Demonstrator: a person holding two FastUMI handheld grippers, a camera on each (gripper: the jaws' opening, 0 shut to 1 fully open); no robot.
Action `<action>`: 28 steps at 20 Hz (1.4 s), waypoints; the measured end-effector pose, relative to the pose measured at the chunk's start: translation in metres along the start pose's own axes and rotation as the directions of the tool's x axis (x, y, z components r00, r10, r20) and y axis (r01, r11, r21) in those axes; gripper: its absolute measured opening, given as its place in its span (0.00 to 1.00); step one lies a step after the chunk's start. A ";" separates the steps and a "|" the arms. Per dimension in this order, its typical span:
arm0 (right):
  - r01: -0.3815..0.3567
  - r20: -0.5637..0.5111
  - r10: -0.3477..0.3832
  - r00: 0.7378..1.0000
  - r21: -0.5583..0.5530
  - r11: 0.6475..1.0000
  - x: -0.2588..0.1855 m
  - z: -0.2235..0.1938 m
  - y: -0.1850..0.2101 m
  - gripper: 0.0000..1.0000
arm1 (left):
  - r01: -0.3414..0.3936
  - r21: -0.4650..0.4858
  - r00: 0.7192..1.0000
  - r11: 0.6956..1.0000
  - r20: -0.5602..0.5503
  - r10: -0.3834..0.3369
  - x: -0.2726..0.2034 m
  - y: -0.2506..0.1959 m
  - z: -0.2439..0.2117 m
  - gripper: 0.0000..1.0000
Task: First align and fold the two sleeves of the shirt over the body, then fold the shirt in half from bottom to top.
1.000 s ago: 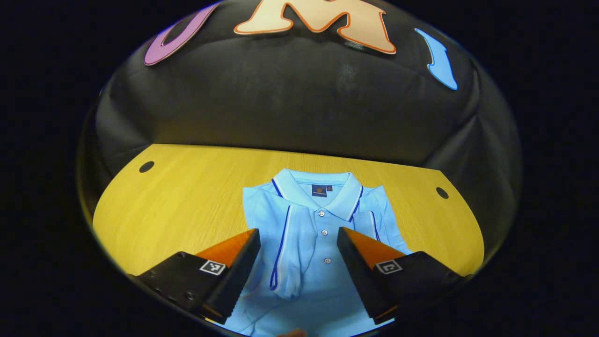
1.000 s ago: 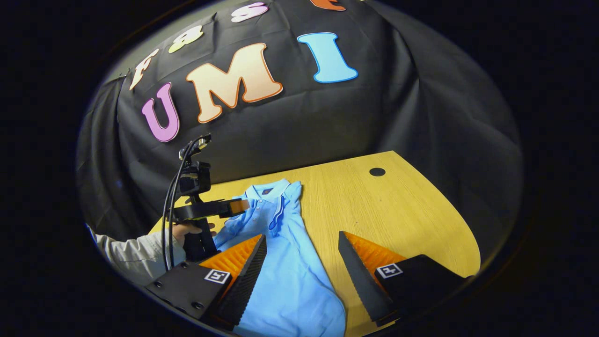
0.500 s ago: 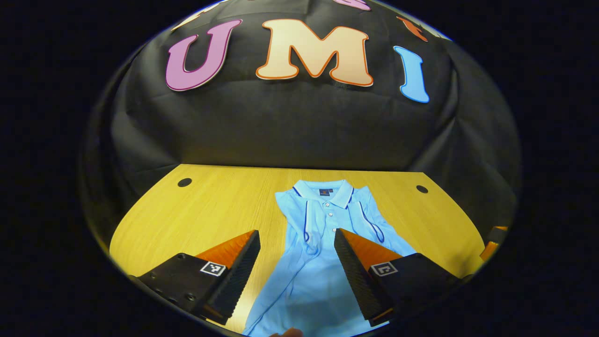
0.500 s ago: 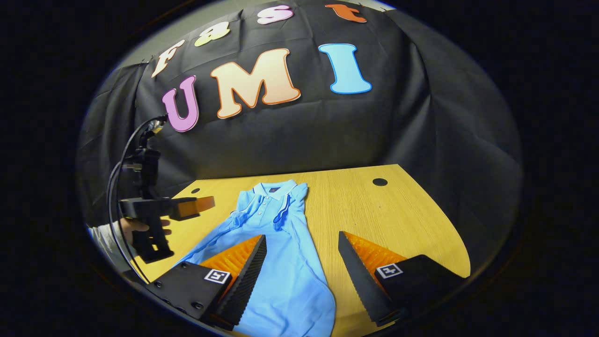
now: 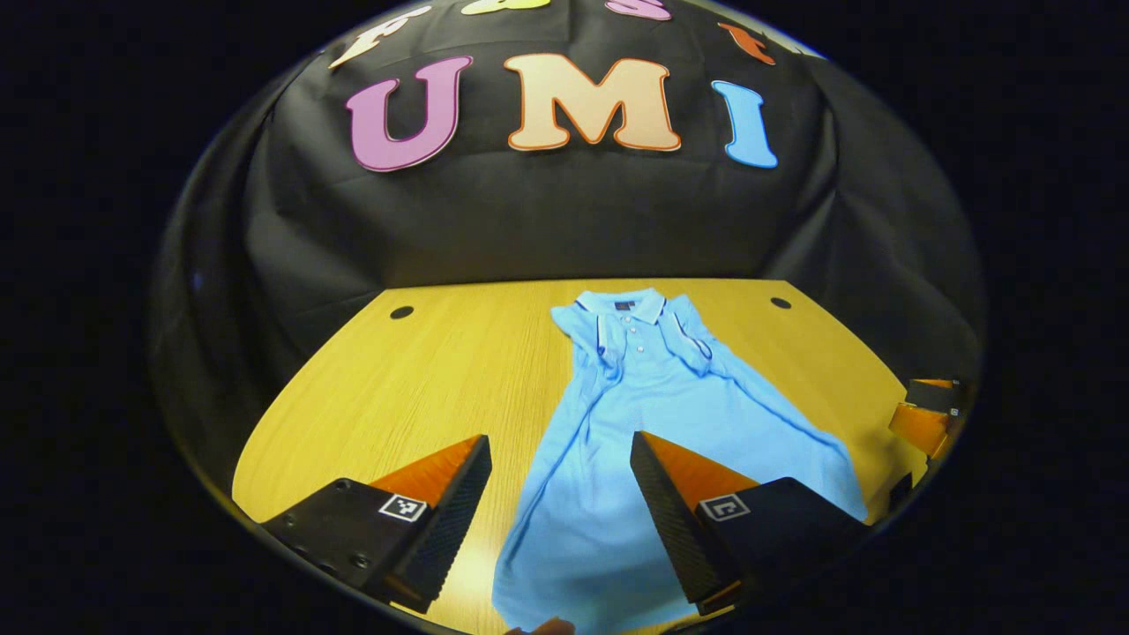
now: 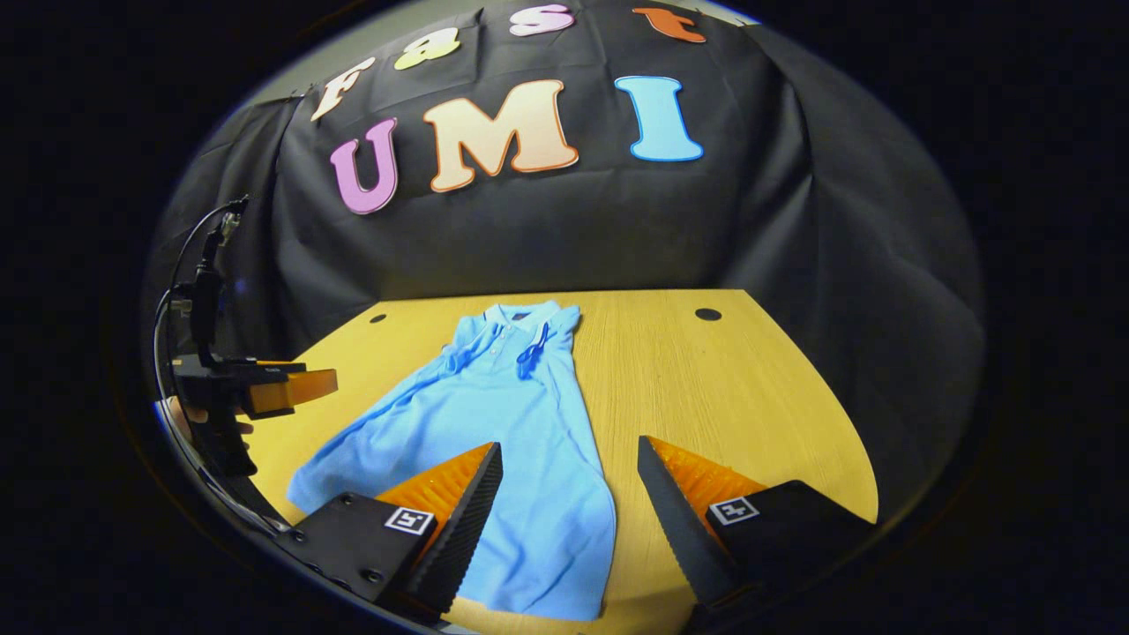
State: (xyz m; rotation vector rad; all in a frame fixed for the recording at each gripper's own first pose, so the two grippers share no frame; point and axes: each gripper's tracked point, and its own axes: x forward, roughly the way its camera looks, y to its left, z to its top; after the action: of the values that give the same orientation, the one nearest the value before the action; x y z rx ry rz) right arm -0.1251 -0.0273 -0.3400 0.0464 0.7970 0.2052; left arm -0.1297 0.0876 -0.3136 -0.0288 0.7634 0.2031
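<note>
Left gripper (image 5: pixel 558 438): fingers spread wide, holding nothing, raised over the near part of the light-blue short-sleeved polo shirt (image 5: pixel 653 397). Right gripper (image 6: pixel 569 443): likewise spread wide and empty, one finger above the shirt's near right edge, the other above the bare yellow wood-grain table (image 6: pixel 750 397). Between one second ago and now: both grippers drawn back from the collar end toward the near edge, so that the left gripper view takes in the full garment instead of the chest and buttons alone. In the right gripper view, the left gripper off to the side above the table edge, apart from the fabric, a hand (image 6: pixel 181 410) on its grip. Shirt flat on the table, front up, striped collar (image 5: pixel 653 309) at the far end, bottom hem (image 6: pixel 529 600) at the near end. Both dark-piped sleeves (image 5: pixel 600 339) turned inward and lying on the chest just below the collar. Judged status: sleeve stage complete; bottom-to-top fold not yet begun. Judged next step: lower both grippers to the two hem corners, pinch, and carry the hem toward the collar. Skirt of the shirt flared and somewhat wrinkled, so risk of an uneven fold if the corners are taken at unequal points. Markings: small dark label (image 5: pixel 624 305) inside the collar, too small to read; black-and-white square markers (image 5: pixel 403 507) on the gripper bodies, no legible text.
</note>
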 end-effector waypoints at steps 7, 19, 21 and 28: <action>-0.011 -0.112 0.004 0.994 -0.061 0.998 -0.015 -0.061 0.001 0.98 | 0.001 0.044 0.986 0.999 -0.167 0.007 -0.032 0.005 -0.092 0.96; 0.003 -0.256 -0.023 0.966 -0.079 0.997 -0.014 -0.121 -0.008 0.98 | 0.035 0.071 0.964 0.997 -0.266 -0.015 -0.027 0.003 -0.143 0.93; -0.001 -0.264 -0.024 0.964 -0.094 0.996 -0.011 -0.125 -0.007 0.98 | 0.043 0.083 0.968 0.996 -0.251 -0.021 -0.025 0.003 -0.143 0.94; -0.026 -0.293 -0.008 0.956 -0.113 0.993 -0.007 -0.133 0.004 0.97 | 0.062 0.008 0.982 0.998 -0.181 -0.060 -0.021 -0.017 -0.143 0.70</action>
State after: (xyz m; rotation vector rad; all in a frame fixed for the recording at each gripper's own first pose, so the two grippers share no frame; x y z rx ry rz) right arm -0.2253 -0.0300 -0.4272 -0.0922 1.0793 0.2708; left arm -0.2392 0.0533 -0.4033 -0.0579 0.9434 0.1376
